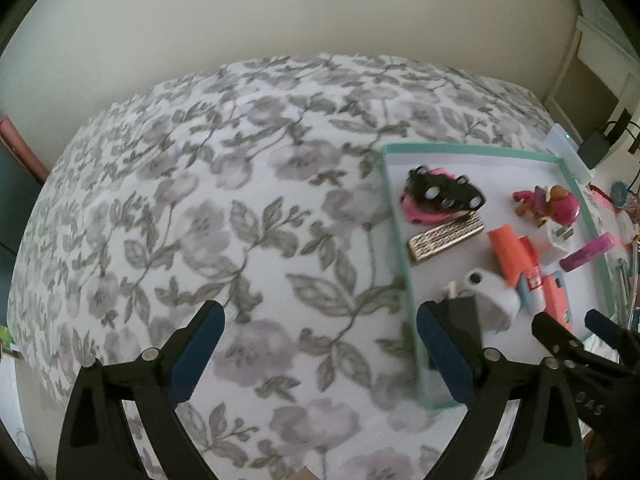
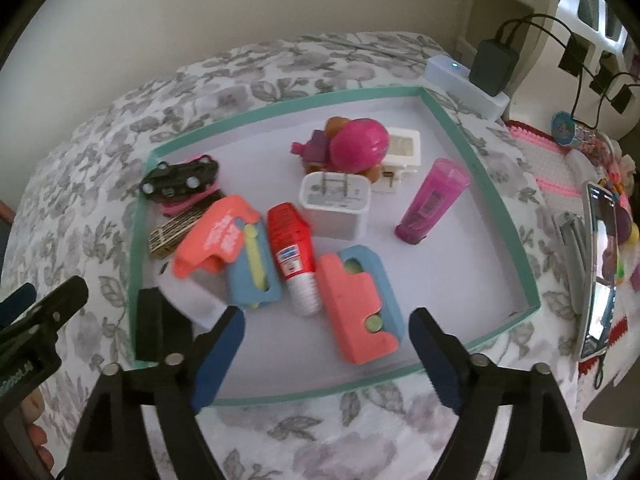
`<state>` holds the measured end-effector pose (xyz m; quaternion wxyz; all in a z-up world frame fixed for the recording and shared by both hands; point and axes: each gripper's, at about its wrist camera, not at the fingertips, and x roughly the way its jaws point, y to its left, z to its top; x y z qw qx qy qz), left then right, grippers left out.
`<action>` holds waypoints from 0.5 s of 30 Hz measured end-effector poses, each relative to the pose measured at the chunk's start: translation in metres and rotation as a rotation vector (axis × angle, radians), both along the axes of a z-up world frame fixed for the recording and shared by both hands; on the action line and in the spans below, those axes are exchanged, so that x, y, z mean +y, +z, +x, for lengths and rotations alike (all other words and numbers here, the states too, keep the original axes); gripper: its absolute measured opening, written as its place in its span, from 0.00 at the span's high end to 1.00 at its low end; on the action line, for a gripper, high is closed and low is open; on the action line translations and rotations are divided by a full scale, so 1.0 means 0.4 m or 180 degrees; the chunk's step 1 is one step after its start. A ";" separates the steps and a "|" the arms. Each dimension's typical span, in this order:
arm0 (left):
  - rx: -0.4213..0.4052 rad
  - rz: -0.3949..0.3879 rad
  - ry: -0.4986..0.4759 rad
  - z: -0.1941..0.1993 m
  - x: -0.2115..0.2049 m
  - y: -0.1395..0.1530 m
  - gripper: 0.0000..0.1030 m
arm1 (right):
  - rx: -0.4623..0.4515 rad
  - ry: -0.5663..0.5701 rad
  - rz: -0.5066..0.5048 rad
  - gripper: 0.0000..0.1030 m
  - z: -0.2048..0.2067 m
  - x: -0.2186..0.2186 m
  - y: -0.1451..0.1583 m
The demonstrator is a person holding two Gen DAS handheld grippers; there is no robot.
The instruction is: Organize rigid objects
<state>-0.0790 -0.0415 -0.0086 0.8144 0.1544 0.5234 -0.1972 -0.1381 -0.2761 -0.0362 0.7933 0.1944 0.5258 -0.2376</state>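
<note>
A shallow white tray with a teal rim (image 2: 486,184) lies on the floral bedspread (image 1: 240,208). It holds a black and pink toy car (image 2: 182,182), a gold comb-like piece (image 2: 172,232), coral and blue foam pieces (image 2: 356,308), a red and white tube (image 2: 294,256), white chargers (image 2: 334,208), a pink toy figure (image 2: 352,144) and a magenta case (image 2: 432,202). My right gripper (image 2: 326,344) is open above the tray's near edge. My left gripper (image 1: 320,348) is open over the bedspread at the tray's left rim (image 1: 394,220). Both hold nothing.
A white power strip (image 2: 464,84) with black adapters and cables sits beyond the tray's far right corner. A phone (image 2: 600,272), grey clips and colourful clutter lie on a pink-trimmed mat to the right. A black block (image 2: 150,324) rests at the tray's near left corner.
</note>
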 end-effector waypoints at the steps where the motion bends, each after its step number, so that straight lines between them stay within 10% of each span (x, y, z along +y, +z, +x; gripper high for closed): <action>1: 0.0035 -0.0006 0.0027 0.002 0.013 -0.006 0.06 | -0.0035 0.0022 0.0032 0.08 -0.001 0.007 0.002; 15: 0.0143 -0.0154 0.0179 -0.006 0.128 -0.008 0.06 | -0.0155 0.0184 -0.0085 0.00 -0.006 0.079 0.035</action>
